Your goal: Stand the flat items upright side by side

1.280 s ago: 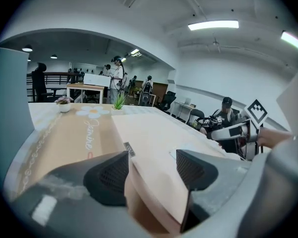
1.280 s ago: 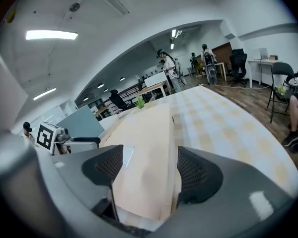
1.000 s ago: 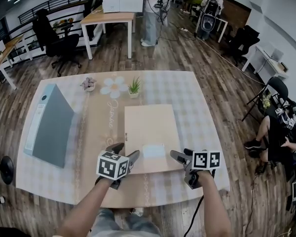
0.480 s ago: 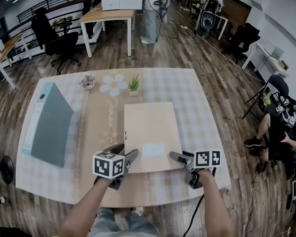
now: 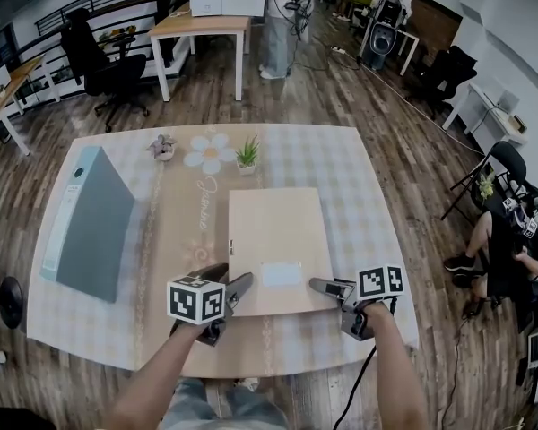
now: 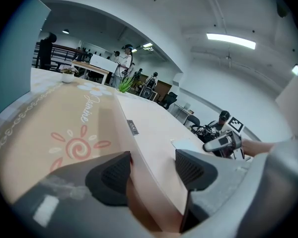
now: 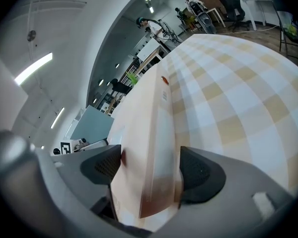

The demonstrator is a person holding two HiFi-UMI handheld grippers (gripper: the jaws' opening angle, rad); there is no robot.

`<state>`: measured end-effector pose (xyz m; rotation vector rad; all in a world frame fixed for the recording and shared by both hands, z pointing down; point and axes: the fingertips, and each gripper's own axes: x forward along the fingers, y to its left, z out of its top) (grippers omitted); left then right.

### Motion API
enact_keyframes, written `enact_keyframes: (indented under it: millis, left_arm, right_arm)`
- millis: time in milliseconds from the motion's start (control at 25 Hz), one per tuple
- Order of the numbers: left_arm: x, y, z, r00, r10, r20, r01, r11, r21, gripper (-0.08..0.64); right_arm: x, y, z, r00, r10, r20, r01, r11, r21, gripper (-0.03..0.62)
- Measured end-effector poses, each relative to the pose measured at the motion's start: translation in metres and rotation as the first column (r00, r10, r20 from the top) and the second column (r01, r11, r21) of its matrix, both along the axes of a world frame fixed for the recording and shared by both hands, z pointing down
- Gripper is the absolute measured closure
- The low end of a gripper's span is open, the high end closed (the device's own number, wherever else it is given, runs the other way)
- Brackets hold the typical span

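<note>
The grey binder (image 5: 90,218) lies flat at the table's (image 5: 359,177) left side, well apart from the work. The left gripper (image 5: 229,277) is at the near left corner of the beige folder (image 5: 276,231), jaws apart and straddling its edge with a gap showing at one pad. The folder lies flat at mid-table. The right gripper (image 5: 326,287) straddles the near right corner, jaws also apart and pads close to the folder's faces. Step in hand, as judged: taking hold before the lift. Next: close both grippers evenly, then tip the folder upright on its far edge.
</note>
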<state>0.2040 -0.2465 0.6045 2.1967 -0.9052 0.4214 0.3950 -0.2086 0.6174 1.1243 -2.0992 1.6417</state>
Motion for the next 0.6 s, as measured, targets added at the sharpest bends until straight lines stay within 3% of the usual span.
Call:
enact_keyframes:
  millis: [240, 600]
  left_arm:
    - [0.001, 0.0, 0.001, 1.0, 0.0, 0.007, 0.0, 1.0, 0.003, 0.259]
    - [0.0, -0.001, -0.001, 0.999, 0.025, 0.024, -0.025, 1.0, 0.005, 0.256]
  right_arm:
    - [-0.001, 0.0, 0.002, 0.999, 0.031, 0.013, -0.03, 0.999, -0.028, 0.255]
    - [0.0, -0.001, -0.01, 0.997, 0.025, -0.074, -0.029, 0.998, -0.054, 0.281]
